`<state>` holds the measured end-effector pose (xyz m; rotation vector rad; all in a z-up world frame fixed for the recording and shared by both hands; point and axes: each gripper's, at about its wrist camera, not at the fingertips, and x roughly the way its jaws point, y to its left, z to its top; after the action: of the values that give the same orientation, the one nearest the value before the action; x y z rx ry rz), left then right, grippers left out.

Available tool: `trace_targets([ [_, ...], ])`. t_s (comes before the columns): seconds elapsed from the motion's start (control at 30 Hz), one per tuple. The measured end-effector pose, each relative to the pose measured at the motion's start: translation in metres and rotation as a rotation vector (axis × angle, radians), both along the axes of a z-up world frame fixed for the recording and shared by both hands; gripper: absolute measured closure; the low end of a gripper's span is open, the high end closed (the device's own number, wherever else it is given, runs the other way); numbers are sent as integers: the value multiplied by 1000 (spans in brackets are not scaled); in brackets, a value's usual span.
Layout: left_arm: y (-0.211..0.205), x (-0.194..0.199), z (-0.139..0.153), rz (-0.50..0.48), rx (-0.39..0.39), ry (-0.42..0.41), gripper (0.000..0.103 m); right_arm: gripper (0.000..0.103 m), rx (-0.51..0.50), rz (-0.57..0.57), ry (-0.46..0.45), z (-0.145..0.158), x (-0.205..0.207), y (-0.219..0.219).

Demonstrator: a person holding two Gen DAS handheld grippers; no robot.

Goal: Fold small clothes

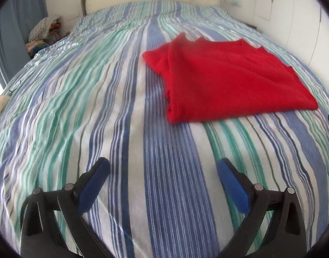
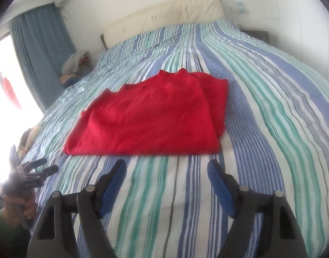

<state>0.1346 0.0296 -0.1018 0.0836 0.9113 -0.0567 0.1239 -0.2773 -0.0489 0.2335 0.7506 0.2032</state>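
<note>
Already the red knitted sweater [image 2: 147, 116] lies folded into a rough rectangle on the striped blue, green and white bedspread [image 2: 261, 99], a little toward the right of the bed's middle as the left wrist camera shows it [image 1: 229, 81], with its ribbed collar turned toward the cream padded headboard [image 2: 164, 15] and one thicker folded side where layers overlap. It seems laid there so that both tools can come at its near edge from the foot of the bed. The right gripper [image 2: 166, 172] stands with its blue-padded jaws wide apart and nothing between them, just short of the sweater's near edge and roughly centred on it, so I judge it placed to take or press that edge. The left gripper [image 1: 163, 169] also has its jaws spread wide and empty, over bare bedspread, with the sweater ahead and off to its right; in the right wrist view it shows at the far left [image 2: 38, 168], held by a hand [image 2: 16, 204] in a green sleeve. Room is generous: the cover is bare around the sweater on every side, and its near and side edges lie clear and flat enough to slide a finger under. Only the pile of mixed clothes [image 1: 45, 34] by the blue curtain [image 2: 39, 43] sits beyond the far left corner, well apart.
</note>
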Motion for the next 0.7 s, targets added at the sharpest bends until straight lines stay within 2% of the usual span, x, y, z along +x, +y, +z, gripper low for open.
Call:
trace_targets([
  [0.13, 2, -2, -11, 2, -26, -5, 0, 26, -35, -23, 62, -34, 1, 12],
  [0.2, 6, -5, -12, -1, -35, -4, 0, 25, -33, -23, 53, -47, -1, 9],
  [0.3, 4, -6, -13, -3, -34, -7, 0, 18, -21, -4, 49, -48, 0, 9],
  [0.7, 2, -8, -14, -1, -16, -13, 0, 18, 30, -13, 17, -50, -8, 5],
])
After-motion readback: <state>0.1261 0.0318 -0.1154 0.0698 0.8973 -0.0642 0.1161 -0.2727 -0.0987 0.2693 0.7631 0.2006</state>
